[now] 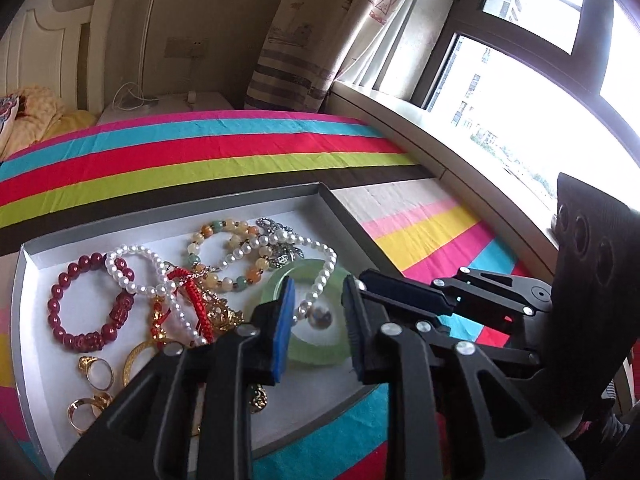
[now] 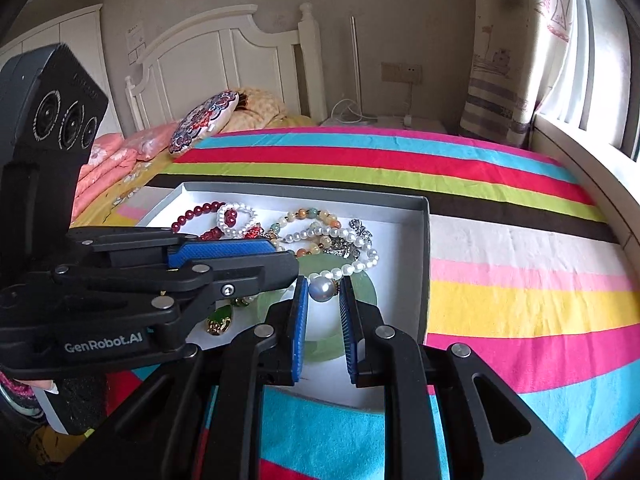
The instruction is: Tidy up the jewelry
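A grey tray with a white floor lies on the striped bed and holds tangled jewelry. A pale green jade bangle lies near its front. A white pearl necklace crosses the bangle and ends in a big grey pearl. My left gripper hovers open above that pearl with nothing pressed between its pads. My right gripper is beside it, tips almost touching. Its pads are nearly together and the pearl shows through the slit, lying beyond the tips.
Also in the tray are a dark red bead bracelet, gold rings, a red cord with gold charms, a mixed-colour bead bracelet and a green pendant. Striped bedspread surrounds the tray. A windowsill runs along the right.
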